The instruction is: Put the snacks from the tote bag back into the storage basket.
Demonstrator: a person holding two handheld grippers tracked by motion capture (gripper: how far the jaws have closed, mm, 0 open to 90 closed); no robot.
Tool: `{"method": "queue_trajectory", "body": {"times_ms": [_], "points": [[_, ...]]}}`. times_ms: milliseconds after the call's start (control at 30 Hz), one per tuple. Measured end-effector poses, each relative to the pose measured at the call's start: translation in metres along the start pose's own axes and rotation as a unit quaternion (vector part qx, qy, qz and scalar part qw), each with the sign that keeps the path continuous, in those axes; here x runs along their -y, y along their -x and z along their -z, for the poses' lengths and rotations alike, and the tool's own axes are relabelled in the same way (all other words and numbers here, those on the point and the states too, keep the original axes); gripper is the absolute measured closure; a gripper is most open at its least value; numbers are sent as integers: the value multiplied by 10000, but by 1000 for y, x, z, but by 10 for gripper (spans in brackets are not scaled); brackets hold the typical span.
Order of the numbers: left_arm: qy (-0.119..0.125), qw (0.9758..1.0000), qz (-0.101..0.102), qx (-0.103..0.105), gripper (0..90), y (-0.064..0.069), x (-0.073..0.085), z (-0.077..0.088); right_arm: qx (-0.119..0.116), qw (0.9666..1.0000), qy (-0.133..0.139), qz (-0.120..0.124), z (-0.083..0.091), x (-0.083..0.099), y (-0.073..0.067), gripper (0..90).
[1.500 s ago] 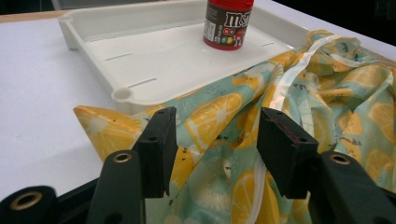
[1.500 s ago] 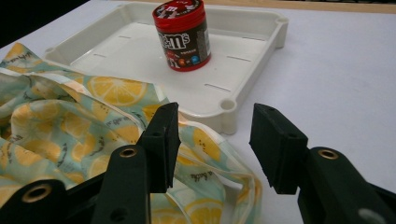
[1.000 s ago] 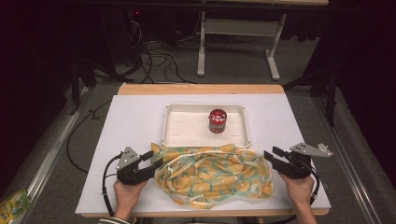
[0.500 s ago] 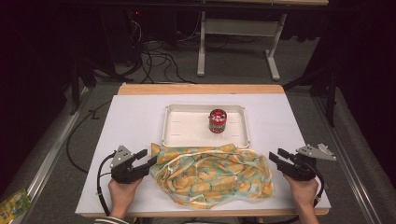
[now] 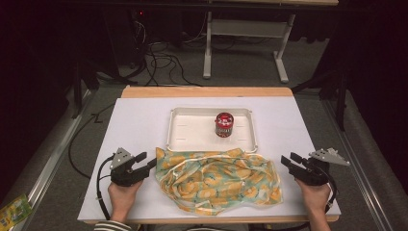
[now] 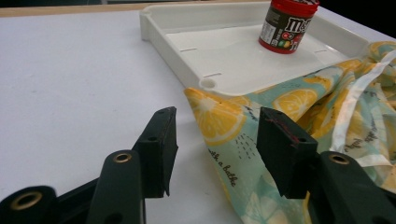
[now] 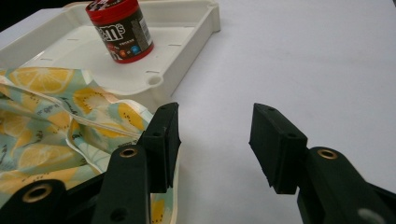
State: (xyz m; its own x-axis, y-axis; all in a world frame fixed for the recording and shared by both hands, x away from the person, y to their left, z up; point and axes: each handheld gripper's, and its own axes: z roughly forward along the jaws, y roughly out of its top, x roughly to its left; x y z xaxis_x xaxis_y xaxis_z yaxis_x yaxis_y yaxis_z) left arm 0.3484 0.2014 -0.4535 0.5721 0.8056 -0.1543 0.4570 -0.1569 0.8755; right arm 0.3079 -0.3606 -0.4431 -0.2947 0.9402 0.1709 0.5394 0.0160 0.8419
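A crumpled cloth [image 5: 219, 180] printed with lemon slices lies on the white table top [image 5: 139, 125], just in front of a white tray [image 5: 192, 111]. A red-lidded candy jar [image 5: 223, 124] stands upright in the tray. My left gripper [image 5: 146, 160] rests at the cloth's left edge, open, with the cloth's corner [image 6: 219, 116] just ahead of its jaws and nothing pressed between the pads. My right gripper [image 5: 288, 159] is open at the cloth's right edge. In the right gripper view, the cloth [image 7: 42, 121] lies beside and under the left jaw of this gripper [image 7: 215, 112].
Bare white table top stretches to the left of the tray [image 6: 168, 37] and to the right of it [image 7: 201, 28]. Cables [image 5: 159, 57] and a metal table frame [image 5: 209, 48] lie on the floor beyond. A yellow-green packet [image 5: 12, 211] sits on the floor at lower left.
Both grippers have drawn a little outward from the cloth's edges, the left one leftward and the right one rightward. The cloth, tray and jar have stayed put.
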Motion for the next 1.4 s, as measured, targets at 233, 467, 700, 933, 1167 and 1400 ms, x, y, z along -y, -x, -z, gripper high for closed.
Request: {"method": "queue_trajectory", "body": {"times_ms": [233, 467, 700, 933, 1167, 1400], "points": [[-14, 9998, 86, -178, 486, -7, 1, -2, 68, 9999, -66, -39, -5, 2, 3, 528], [-65, 9994, 182, -273, 486, -13, 2, -7, 121, 9998, -124, -90, -11, 4, 6, 526], [-144, 9990, 245, -342, 487, -17, 4, -13, 197, 9996, -184, -103, -17, 5, 8, 524], [-245, 9985, 278, -394, 486, -21, 5, -19, 288, 9992, -241, -135, -23, 7, 10, 521], [-320, 9978, 330, -479, 486, -25, 7, -23, 368, 9988, -297, -134, -29, 9, 13, 519], [-349, 9972, 376, -536, 485, -27, 9, -27, 413, 9986, -289, -143, -32, 10, 14, 519]]}}
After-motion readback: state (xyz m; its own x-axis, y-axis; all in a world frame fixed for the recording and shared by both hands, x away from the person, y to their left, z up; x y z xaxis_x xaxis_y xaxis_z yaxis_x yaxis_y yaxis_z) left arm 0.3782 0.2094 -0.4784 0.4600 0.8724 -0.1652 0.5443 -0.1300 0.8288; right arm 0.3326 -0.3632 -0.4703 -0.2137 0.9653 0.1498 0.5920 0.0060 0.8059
